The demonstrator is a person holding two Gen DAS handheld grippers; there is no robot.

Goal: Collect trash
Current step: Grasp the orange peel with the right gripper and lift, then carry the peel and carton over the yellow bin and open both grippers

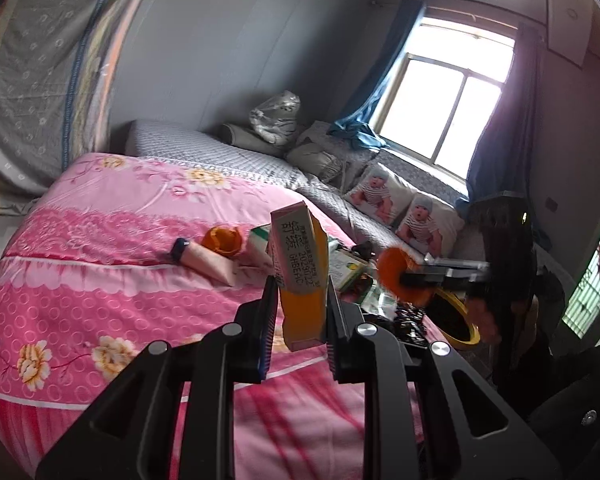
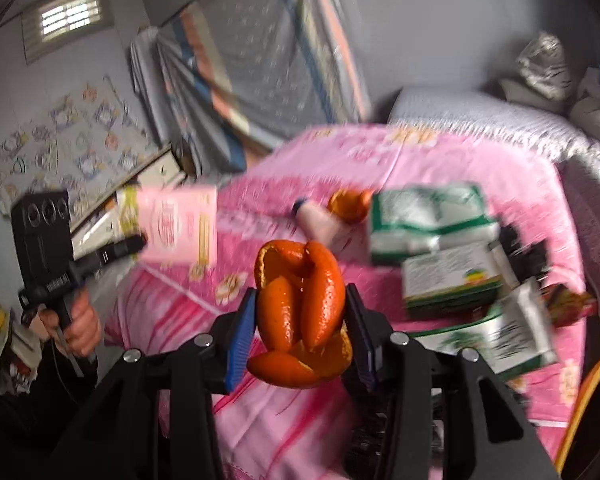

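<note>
My left gripper (image 1: 300, 292) is shut on a pink and yellow carton (image 1: 300, 264) and holds it upright above the pink bed; the same carton (image 2: 176, 224) shows in the right wrist view. My right gripper (image 2: 300, 308) is shut on a large orange peel (image 2: 300, 312), lifted above the bed; it also shows in the left wrist view (image 1: 400, 276). More trash lies on the quilt: another orange peel (image 1: 222, 240), a pink tube (image 1: 208, 260), green and white boxes (image 2: 432, 220) and wrappers (image 1: 412, 320).
A black bin with a yellow rim (image 1: 456, 316) stands at the bed's right side, also at the right edge of the right wrist view (image 2: 592, 408). The pink quilt (image 1: 100, 280) covers the bed. Pillows (image 1: 396, 204) and bags lie under the window.
</note>
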